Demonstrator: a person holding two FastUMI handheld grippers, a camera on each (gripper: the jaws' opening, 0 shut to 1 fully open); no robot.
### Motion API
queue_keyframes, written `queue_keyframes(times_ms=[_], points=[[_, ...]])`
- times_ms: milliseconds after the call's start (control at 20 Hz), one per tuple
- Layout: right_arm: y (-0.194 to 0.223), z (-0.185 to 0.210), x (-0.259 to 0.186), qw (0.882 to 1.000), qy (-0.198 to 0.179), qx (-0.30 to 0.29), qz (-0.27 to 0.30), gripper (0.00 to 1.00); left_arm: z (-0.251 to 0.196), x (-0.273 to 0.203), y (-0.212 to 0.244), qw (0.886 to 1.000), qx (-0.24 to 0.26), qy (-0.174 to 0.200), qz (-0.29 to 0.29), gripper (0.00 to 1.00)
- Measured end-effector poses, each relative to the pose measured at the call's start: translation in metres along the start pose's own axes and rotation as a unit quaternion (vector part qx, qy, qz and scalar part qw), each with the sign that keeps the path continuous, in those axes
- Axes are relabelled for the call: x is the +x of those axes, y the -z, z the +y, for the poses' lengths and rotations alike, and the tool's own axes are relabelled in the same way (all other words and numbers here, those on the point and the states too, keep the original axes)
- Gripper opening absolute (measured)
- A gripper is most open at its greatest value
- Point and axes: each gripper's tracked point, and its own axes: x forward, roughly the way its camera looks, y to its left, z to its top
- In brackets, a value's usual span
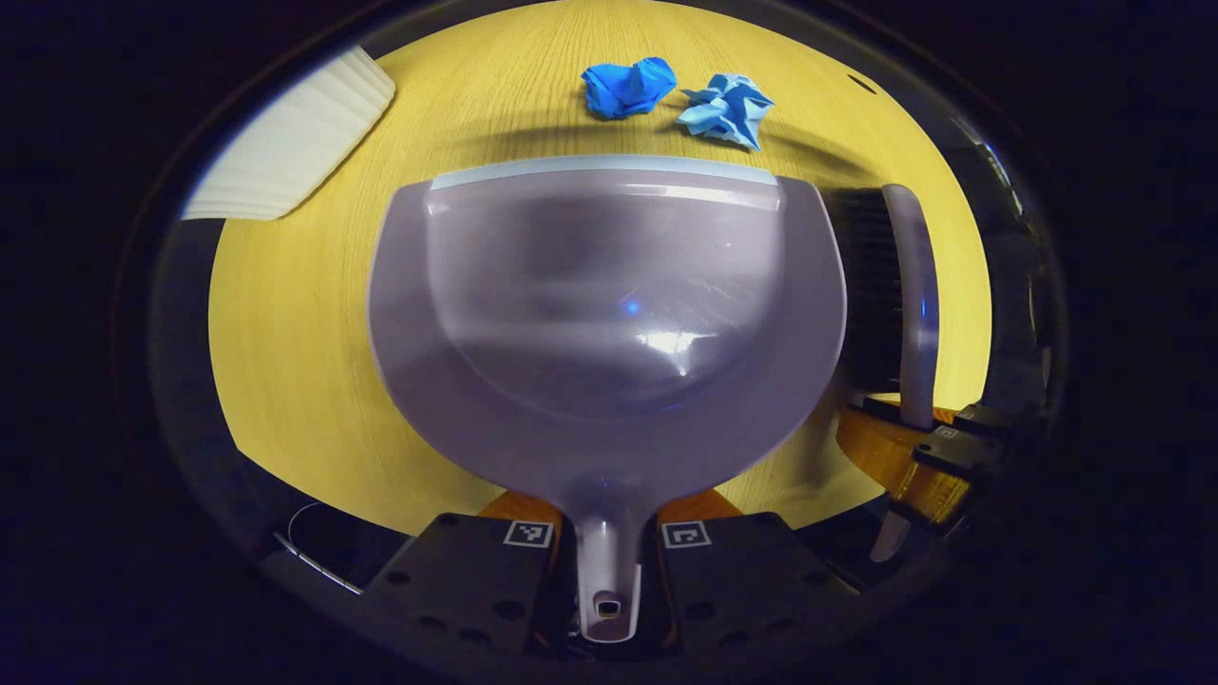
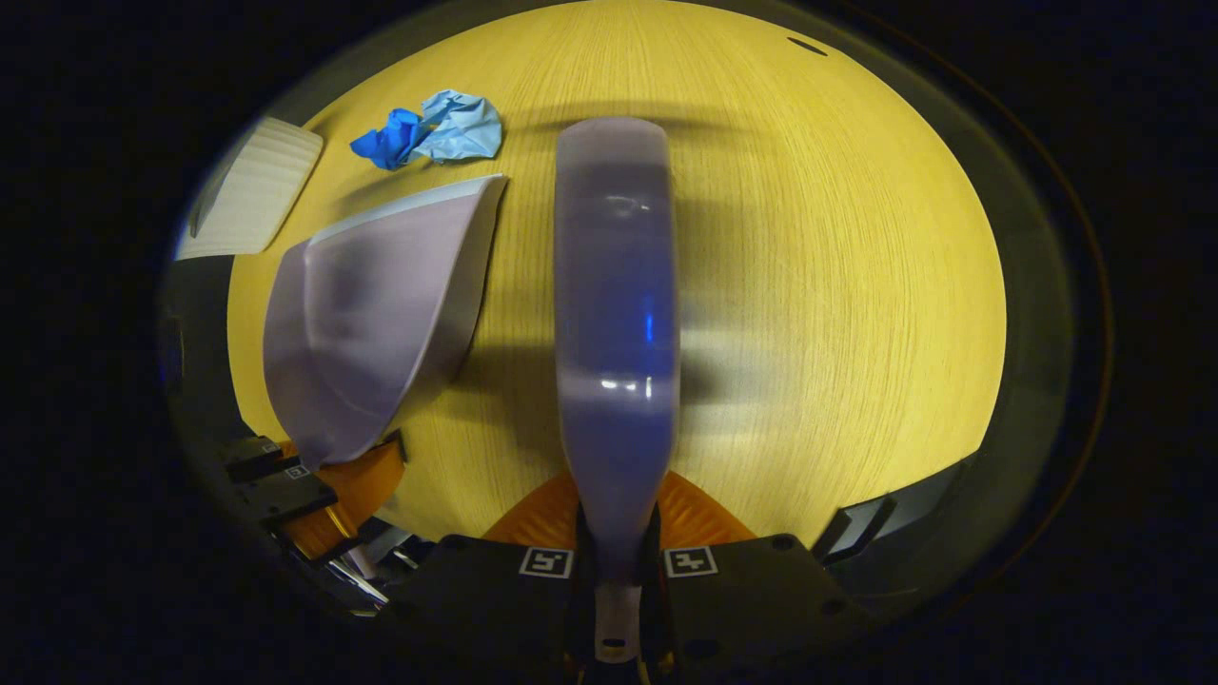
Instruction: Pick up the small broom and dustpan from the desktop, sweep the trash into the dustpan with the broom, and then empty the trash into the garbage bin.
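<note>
With my left gripper (image 1: 607, 561) clamping the grey plastic dustpan (image 1: 609, 323) and my right gripper (image 2: 617, 580) the grey-backed broom (image 2: 617, 314), I next sweep the blue paper wads (image 1: 676, 95) across the yellow tabletop (image 1: 285, 362).

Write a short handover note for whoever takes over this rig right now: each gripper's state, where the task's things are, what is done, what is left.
Left gripper: shut on the dustpan handle.
Right gripper: shut on the broom handle.
Two crumpled blue paper balls lie on the yellow desktop, just past the dustpan's front lip; the pan is empty.
White ribbed object at the far left.
Done: both tools picked up.
Left: sweep the paper in, empty it into the bin.
</note>
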Motion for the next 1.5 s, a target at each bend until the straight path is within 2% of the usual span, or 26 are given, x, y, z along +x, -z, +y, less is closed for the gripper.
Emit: queue_keyframes(times_ms=[150, 500, 700, 750, 900, 1000, 1100, 1150, 1200, 1300, 1350, 1400, 1500], points=[[-0.004, 0.005, -0.014, 1.0, -0.019, 0.003, -0.017, 0.2, -0.003, -0.02, 0.007, 0.999, -0.009, 0.029, -0.014, 0.25], [-0.028, 0.003, -0.067, 0.993, -0.044, -0.012, -0.104, 0.19, 0.011, -0.057, 0.029, 0.997, -0.006, 0.022, -0.069, 0.25], [-0.028, -0.007, -0.085, 0.988, -0.038, -0.02, -0.15, 0.2, 0.022, -0.083, 0.04, 0.991, -0.013, 0.02, -0.132, 0.23], [-0.025, -0.009, -0.087, 0.988, -0.039, -0.019, -0.151, 0.2, 0.024, -0.088, 0.044, 0.989, -0.015, 0.018, -0.145, 0.27], [-0.025, -0.013, -0.086, 0.987, -0.035, -0.026, -0.153, 0.19, 0.029, -0.091, 0.05, 0.986, -0.014, 0.015, -0.163, 0.22], [-0.041, -0.018, -0.085, 0.987, -0.03, -0.04, -0.15, 0.2, 0.04, -0.09, 0.057, 0.988, 0.013, -0.006, -0.154, 0.27], [-0.083, -0.028, -0.083, 0.985, 0.001, -0.072, -0.156, 0.19, 0.054, -0.085, 0.055, 0.988, 0.048, -0.035, -0.141, 0.25], [-0.114, -0.034, -0.083, 0.98, 0.027, -0.099, -0.173, 0.19, 0.06, -0.082, 0.055, 0.988, 0.067, -0.049, -0.131, 0.27], [-0.147, -0.04, -0.085, 0.971, 0.059, -0.14, -0.182, 0.19, 0.069, -0.079, 0.052, 0.986, 0.088, -0.067, -0.121, 0.25], [-0.196, -0.05, -0.093, 0.949, 0.122, -0.229, -0.18, 0.19, 0.084, -0.072, 0.044, 0.979, 0.136, -0.109, -0.104, 0.25], [-0.219, -0.046, -0.094, 0.937, 0.137, -0.265, -0.181, 0.19, 0.09, -0.069, 0.039, 0.974, 0.159, -0.127, -0.097, 0.27], [-0.235, -0.036, -0.087, 0.931, 0.136, -0.287, -0.179, 0.2, 0.094, -0.064, 0.033, 0.971, 0.174, -0.137, -0.088, 0.25], [-0.246, -0.017, -0.065, 0.926, 0.128, -0.322, -0.148, 0.19, 0.097, -0.057, 0.028, 0.97, 0.191, -0.139, -0.066, 0.24]])
